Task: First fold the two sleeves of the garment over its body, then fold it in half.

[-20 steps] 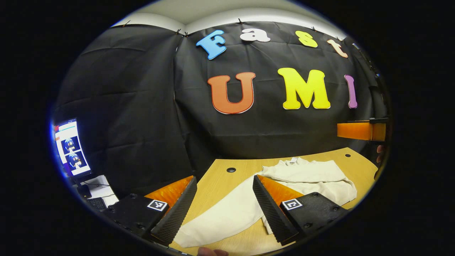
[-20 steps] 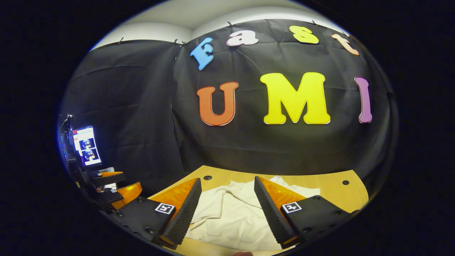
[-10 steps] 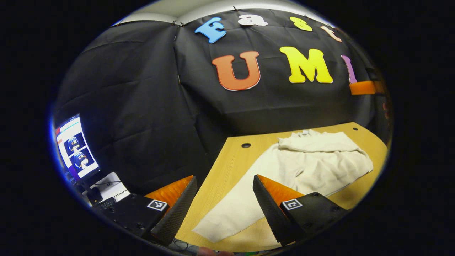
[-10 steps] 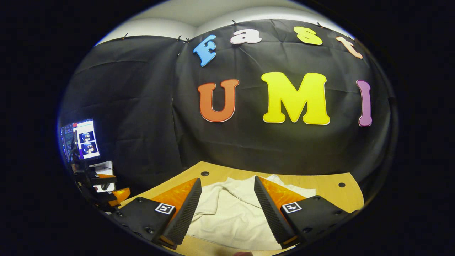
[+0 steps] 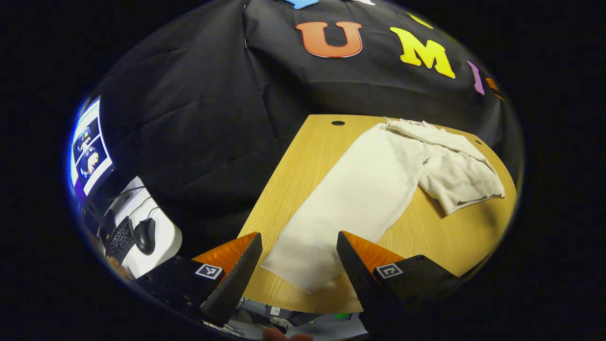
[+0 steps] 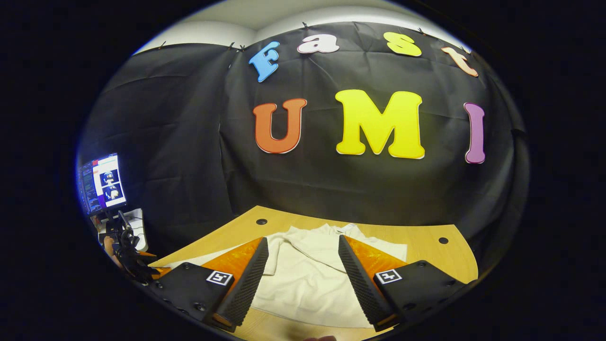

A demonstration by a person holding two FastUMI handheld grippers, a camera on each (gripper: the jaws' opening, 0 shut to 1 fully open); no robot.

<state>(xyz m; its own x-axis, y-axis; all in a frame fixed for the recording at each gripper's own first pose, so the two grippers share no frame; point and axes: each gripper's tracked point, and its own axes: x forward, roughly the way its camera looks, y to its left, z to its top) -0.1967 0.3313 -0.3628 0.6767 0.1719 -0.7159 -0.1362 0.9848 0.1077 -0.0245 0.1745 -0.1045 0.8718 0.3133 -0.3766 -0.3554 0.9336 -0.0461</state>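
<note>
The cream garment (image 5: 378, 184) lies on the wooden table (image 5: 303, 166), against the booth's black back wall. In the left gripper view one sleeve (image 5: 360, 199) stretches out straight from the body toward the table's near edge, its cuff (image 5: 300, 265) lying flat just short of that edge. The other sleeve (image 5: 459, 177) is already folded across the body, its end pointing to the table's right side.

The left gripper (image 5: 298, 265) hovers above the outstretched cuff with its jaws spread wide. The cuff sits between the two fingers in that view, but neither finger presses on it; it grips nothing.

The right gripper (image 6: 303, 279) is held over the body of the garment (image 6: 307, 279), jaws likewise spread wide and empty. Cloth shows between its fingers; whether the fingertips touch the fabric cannot be told.

Off the table's left side stands a lit monitor (image 5: 87, 149), with a keyboard (image 5: 118, 239) and a mouse (image 5: 146, 235) on a white surface below it. Two round holes (image 6: 261, 221) mark the table's far corners.
</note>
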